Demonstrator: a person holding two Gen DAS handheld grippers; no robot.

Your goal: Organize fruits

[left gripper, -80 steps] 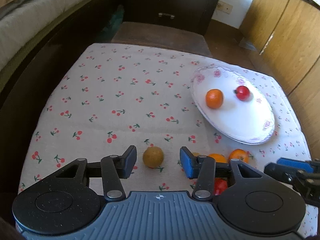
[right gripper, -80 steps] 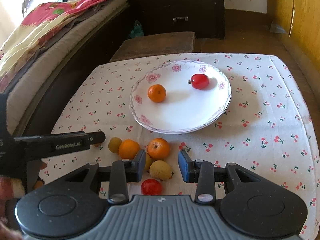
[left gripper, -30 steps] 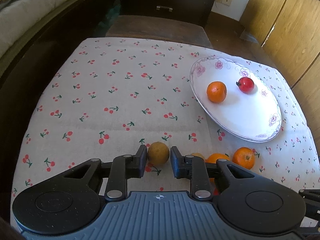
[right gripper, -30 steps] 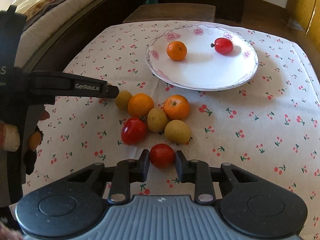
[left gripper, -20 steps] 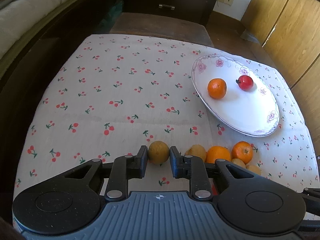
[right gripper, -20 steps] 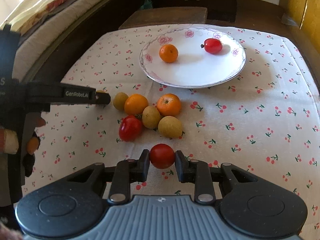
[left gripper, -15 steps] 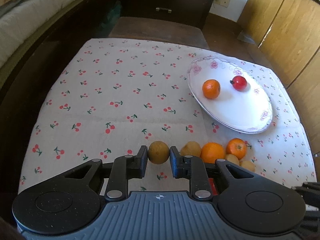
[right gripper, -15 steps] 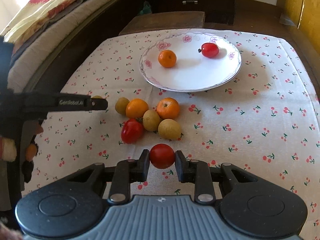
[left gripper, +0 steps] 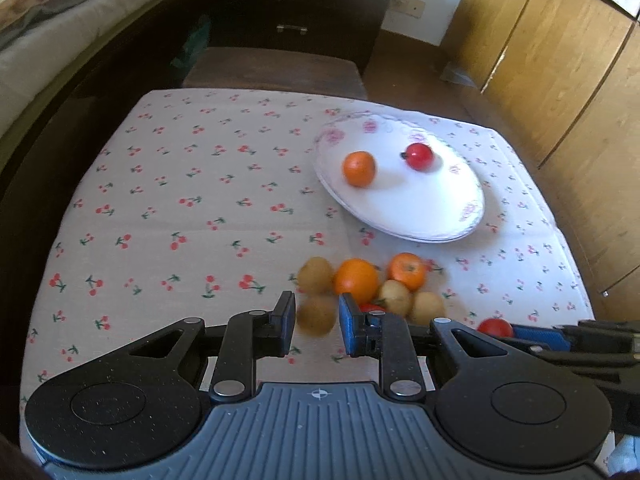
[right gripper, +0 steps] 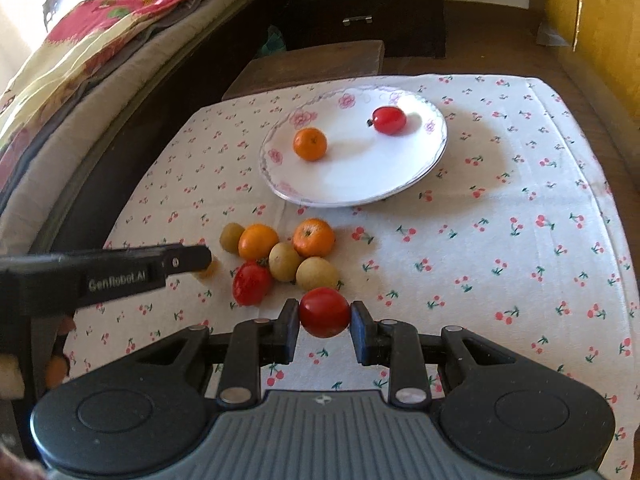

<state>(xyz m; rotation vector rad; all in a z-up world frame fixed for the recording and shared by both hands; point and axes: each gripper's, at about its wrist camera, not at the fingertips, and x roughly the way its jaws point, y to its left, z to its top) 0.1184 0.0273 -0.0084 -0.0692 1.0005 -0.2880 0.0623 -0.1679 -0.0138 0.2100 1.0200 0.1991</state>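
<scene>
My left gripper (left gripper: 317, 322) is shut on a small brown round fruit (left gripper: 316, 315) and holds it above the cloth. My right gripper (right gripper: 324, 314) is shut on a red tomato (right gripper: 324, 312), also lifted. A white flowered plate (right gripper: 384, 176) holds an orange (right gripper: 310, 143) and a red tomato (right gripper: 389, 120). In front of the plate lies a cluster: two oranges (right gripper: 258, 242), brown fruits (right gripper: 285, 261) and a red tomato (right gripper: 251, 283). The plate (left gripper: 424, 208) and cluster (left gripper: 356, 280) also show in the left wrist view.
The table has a cherry-print cloth (right gripper: 520, 240). A bed (right gripper: 80, 60) runs along the left. A dark stool (right gripper: 312, 64) and drawers (right gripper: 360, 0) stand behind the table. Wooden cupboards (left gripper: 560, 60) are at the right.
Both grippers closed on their fruits and have lifted them off the cloth. The views have risen and pulled back, so the cluster now lies ahead of the fingers.
</scene>
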